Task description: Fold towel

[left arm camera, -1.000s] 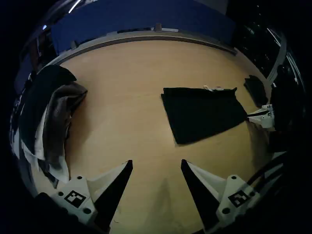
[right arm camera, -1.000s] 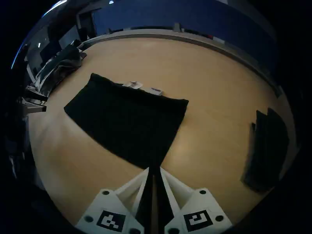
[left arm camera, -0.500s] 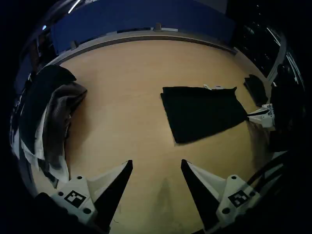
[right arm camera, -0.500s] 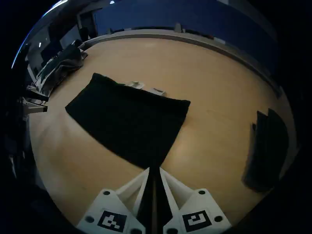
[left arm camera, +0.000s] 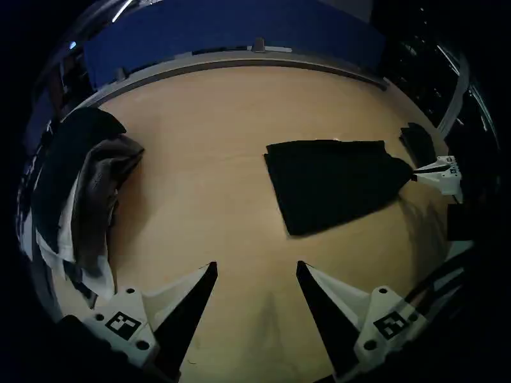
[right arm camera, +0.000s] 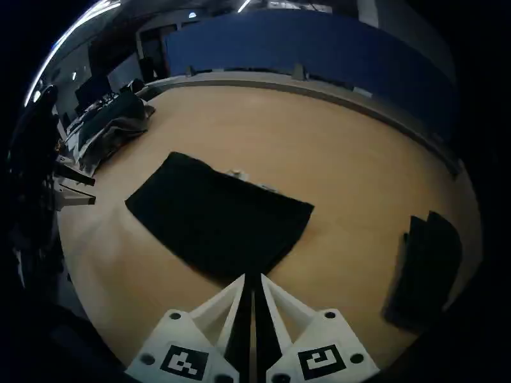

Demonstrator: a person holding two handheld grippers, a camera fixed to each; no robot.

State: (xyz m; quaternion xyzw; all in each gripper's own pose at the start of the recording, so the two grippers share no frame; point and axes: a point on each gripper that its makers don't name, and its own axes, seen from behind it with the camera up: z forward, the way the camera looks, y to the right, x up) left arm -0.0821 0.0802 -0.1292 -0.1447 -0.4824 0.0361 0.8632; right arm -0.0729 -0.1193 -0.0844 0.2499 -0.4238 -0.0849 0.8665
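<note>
The black towel point(left arm camera: 332, 182) lies mostly flat on the wooden table point(left arm camera: 211, 127), well ahead and to the right of the left gripper point(left arm camera: 256, 264). That gripper's fingers stand wide apart over bare wood and hold nothing. One corner of the towel is drawn out to a point at the tip of the right gripper point(left arm camera: 414, 171), which reaches in from the table's right edge.

In the right gripper view the towel point(right arm camera: 220, 223) spreads away from the right gripper point(right arm camera: 252, 281). Its near corner runs in between the two fingers, which are pressed together on it. The rest of the cloth rests on the table point(right arm camera: 345, 147), with small pale tags point(right arm camera: 239, 173) showing at its far edge.

A stack of dark folded cloth point(right arm camera: 425, 268) sits apart to the right of the towel. A loose heap of dark and brown cloths point(left arm camera: 89, 185) lies at the table's left side. A blue partition point(left arm camera: 223, 29) stands behind the far edge.
</note>
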